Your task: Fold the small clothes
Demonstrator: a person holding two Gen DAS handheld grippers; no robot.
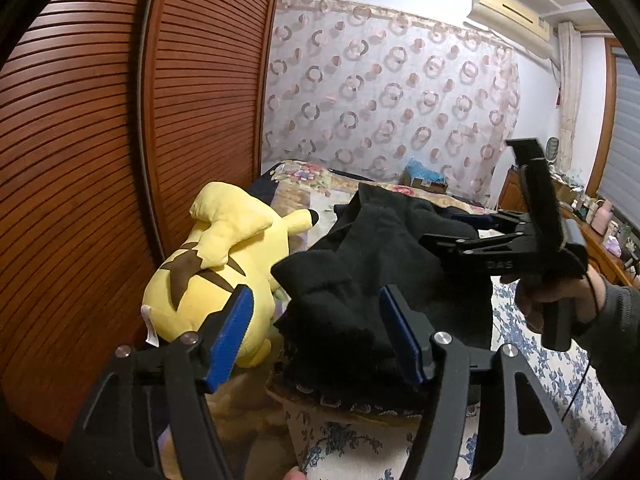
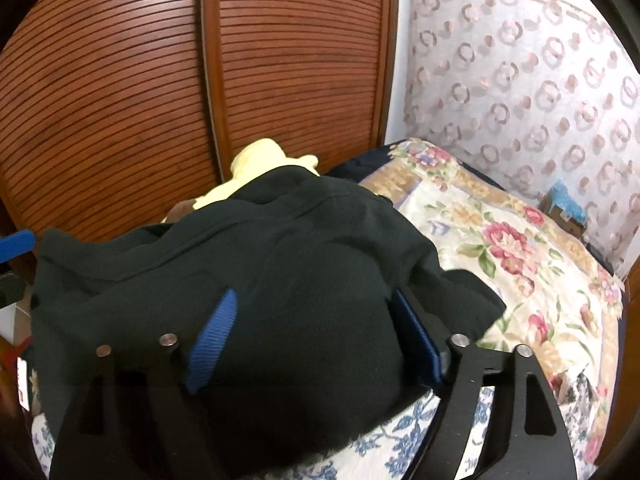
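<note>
A black garment (image 1: 360, 280) lies bunched on the bed, and fills the middle of the right wrist view (image 2: 260, 272). My left gripper (image 1: 316, 312) is open, its blue pads (image 1: 232, 336) either side of the garment's near edge, empty. My right gripper (image 2: 312, 320) is open, with the black cloth lying between and over its blue pads (image 2: 212, 340). The right gripper also shows in the left wrist view (image 1: 476, 224), reaching into the garment from the right; its tips are hidden by cloth.
A yellow plush toy (image 1: 216, 264) lies left of the garment against the brown louvred wardrobe doors (image 1: 100, 160). The bed has a blue-flowered sheet (image 1: 532, 360) and a floral quilt (image 2: 500, 240). A patterned curtain (image 1: 392, 92) hangs behind. A cluttered dresser (image 1: 592, 216) stands right.
</note>
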